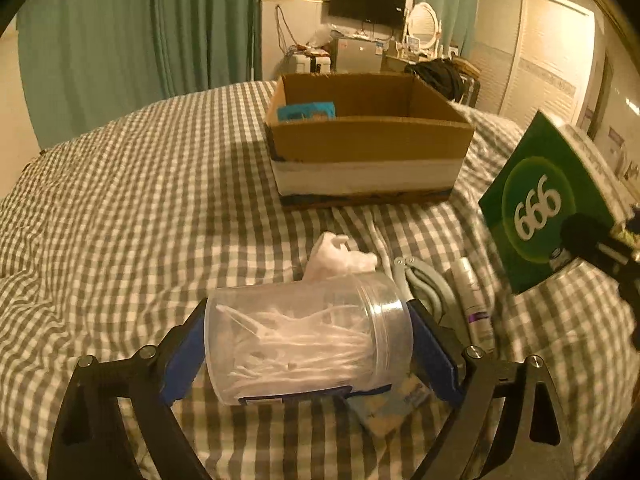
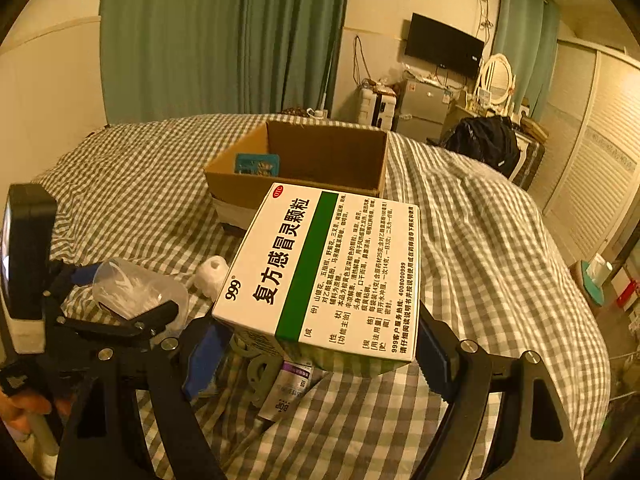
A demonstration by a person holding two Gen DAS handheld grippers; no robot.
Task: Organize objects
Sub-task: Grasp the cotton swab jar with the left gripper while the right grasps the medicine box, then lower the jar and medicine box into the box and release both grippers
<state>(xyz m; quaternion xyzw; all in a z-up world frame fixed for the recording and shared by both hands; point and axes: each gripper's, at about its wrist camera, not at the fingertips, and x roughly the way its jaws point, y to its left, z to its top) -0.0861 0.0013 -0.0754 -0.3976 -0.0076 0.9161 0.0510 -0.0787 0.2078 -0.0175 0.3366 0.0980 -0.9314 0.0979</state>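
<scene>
A clear plastic jar of cotton swabs [image 1: 308,336] lies sideways between the blue pads of my left gripper [image 1: 308,344], which is shut on it just above the checked bedspread. My right gripper [image 2: 320,344] is shut on a green and white medicine box [image 2: 328,272] marked 999, held above the bed; the same medicine box [image 1: 548,204] shows at the right of the left wrist view. An open cardboard box [image 1: 368,136] stands further back on the bed with a blue packet [image 1: 306,112] inside. The jar [image 2: 136,292] and my left gripper [image 2: 120,320] appear at the lower left of the right wrist view.
On the bedspread [image 1: 140,184] lie a white roll [image 2: 212,276], a grey clip-like item [image 1: 424,284], a small tube [image 1: 476,300] and a light blue packet [image 1: 392,404]. Behind the bed are green curtains [image 1: 140,32], a wall TV, a mirror and a black bag [image 2: 484,144].
</scene>
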